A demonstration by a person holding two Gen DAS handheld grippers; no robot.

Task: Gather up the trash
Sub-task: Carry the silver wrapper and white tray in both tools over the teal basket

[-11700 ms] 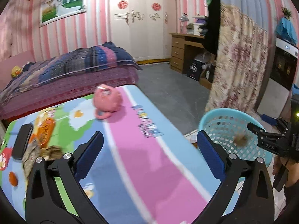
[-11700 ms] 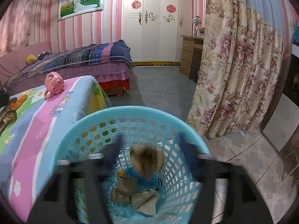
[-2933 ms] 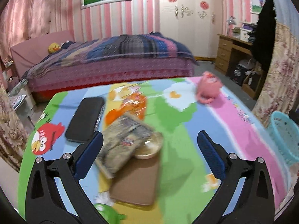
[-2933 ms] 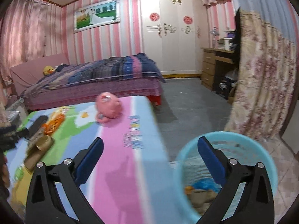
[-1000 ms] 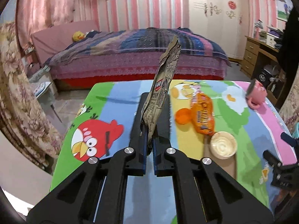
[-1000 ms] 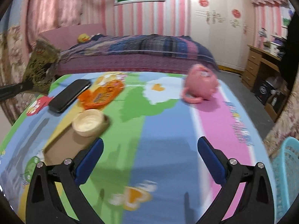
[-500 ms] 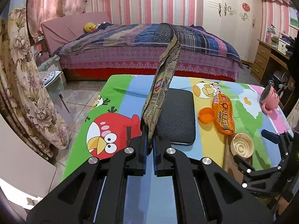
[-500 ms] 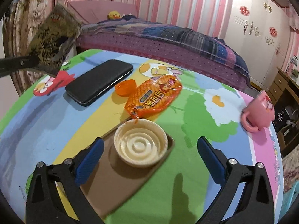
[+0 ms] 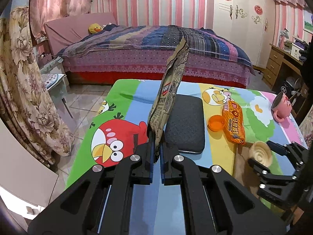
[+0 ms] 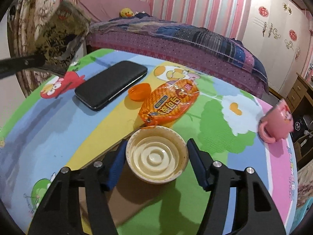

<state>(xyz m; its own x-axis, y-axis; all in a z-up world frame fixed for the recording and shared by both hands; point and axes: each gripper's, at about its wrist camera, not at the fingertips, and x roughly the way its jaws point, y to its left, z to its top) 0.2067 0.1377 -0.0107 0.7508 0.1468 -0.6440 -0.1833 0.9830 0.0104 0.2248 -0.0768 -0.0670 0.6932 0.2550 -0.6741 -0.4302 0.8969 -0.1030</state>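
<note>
The left gripper (image 9: pixel 156 152) is clamped on the lower edge of a printed snack wrapper (image 9: pixel 169 96), which stands nearly upright above the table (image 9: pixel 125 92). The wrapper is thin film: light, limp and likely to fold or flap. A pinch on one edge is sufficient, provided the pads cover enough film to keep it from slipping out.

The right gripper (image 10: pixel 155 160) is positioned over the near middle of the table, with its jaws closing around a shallow paper cup (image 10: pixel 156 154). The cup sits upright between the two blue pads (image 10: pixel 115 168), which do not yet press on its wall. It rests on a brown card (image 10: pixel 125 203) lying flat on the tablecloth.

Handling judgement for the cup:
- Weight: light; appears empty.
- Stiffness: thin wall that will probably buckle under a hard squeeze; the rolled rim is the stiffest part.
- Hold point: opposite sides of the wall just under the rim, with moderate force.
- Risk: the cup may skate on the smooth card if one pad arrives first.

An orange snack packet (image 10: pixel 170 101) lies just beyond the cup, touching or nearly touching its far edge. An orange cap (image 10: pixel 139 91) and a black case (image 10: pixel 111 87) lie farther left; a pink mug (image 10: pixel 277 121) lies on its side at the far right.
</note>
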